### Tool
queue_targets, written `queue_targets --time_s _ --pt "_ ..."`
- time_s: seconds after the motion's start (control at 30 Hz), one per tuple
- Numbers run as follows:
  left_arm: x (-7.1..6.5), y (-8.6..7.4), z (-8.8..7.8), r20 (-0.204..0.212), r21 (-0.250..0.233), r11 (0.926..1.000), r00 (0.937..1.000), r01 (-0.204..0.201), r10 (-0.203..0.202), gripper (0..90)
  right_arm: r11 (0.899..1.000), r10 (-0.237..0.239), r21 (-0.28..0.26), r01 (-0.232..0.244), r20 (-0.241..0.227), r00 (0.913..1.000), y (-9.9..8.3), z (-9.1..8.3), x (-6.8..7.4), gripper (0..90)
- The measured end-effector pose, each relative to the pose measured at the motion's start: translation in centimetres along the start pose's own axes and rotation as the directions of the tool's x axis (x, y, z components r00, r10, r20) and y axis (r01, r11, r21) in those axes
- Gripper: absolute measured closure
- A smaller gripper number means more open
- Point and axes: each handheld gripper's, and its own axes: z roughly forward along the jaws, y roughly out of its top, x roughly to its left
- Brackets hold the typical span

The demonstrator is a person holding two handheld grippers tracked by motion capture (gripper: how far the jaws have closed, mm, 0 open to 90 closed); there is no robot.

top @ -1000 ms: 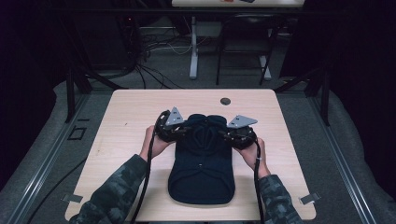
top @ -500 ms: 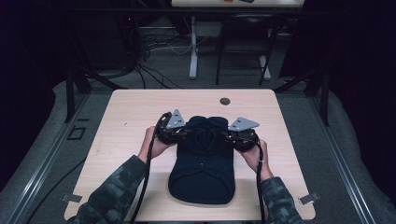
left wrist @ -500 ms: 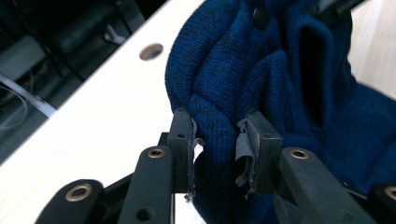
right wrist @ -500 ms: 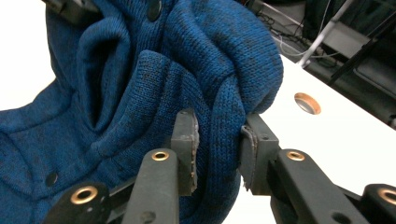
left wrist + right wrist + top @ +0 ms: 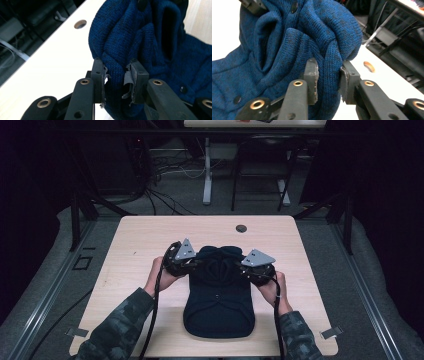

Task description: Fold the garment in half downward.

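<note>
A dark blue knit garment [image 5: 220,300] with small buttons lies folded on the pale wooden table [image 5: 140,240], its far end bunched up between both hands. My left gripper [image 5: 197,262] is shut on a thick fold at the garment's left side; its jaws have just been closing on the knit [image 5: 150,37], which fills the gap at the left gripper [image 5: 116,75]. My right gripper [image 5: 240,267] pinches a fold on the opposite side; its jaws have also just been closing, and the wool [image 5: 287,37] is pressed between the pads of the right gripper [image 5: 328,72].
A round cable hole [image 5: 241,228] sits near the table's far edge, beyond the garment. Bare tabletop lies to the left and right of the hands. Behind the table are cables and desk legs [image 5: 207,170] on the dark floor.
</note>
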Motion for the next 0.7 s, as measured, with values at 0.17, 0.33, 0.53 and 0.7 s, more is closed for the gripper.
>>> queue_targets --time_s 0.17,0.33,0.53,0.7 --pt "-0.5 0.1 -0.2 -0.027 -0.021 0.9983 0.9982 -0.054 0.054 71.4 0.998 0.065 0.026 -0.063 -0.061 0.9960 -0.4 0.0 -0.5 60.2" --pt "-1.1 0.3 -0.3 -0.049 -0.015 0.9925 0.9915 -0.121 0.120 71.6 0.989 0.143 0.058 -0.136 -0.141 0.9796 -0.6 -0.1 -1.4 35.6" --pt "-1.4 0.3 -0.5 -0.059 -0.039 0.9841 0.9835 -0.173 0.171 71.7 0.984 0.164 0.095 -0.150 -0.167 0.9723 -0.2 0.6 -1.6 25.8" --pt "-1.2 -0.1 -0.7 -0.060 -0.044 0.9838 0.9835 -0.174 0.171 71.4 0.989 0.130 0.089 -0.120 -0.119 0.9844 0.0 0.5 -1.2 61.3"
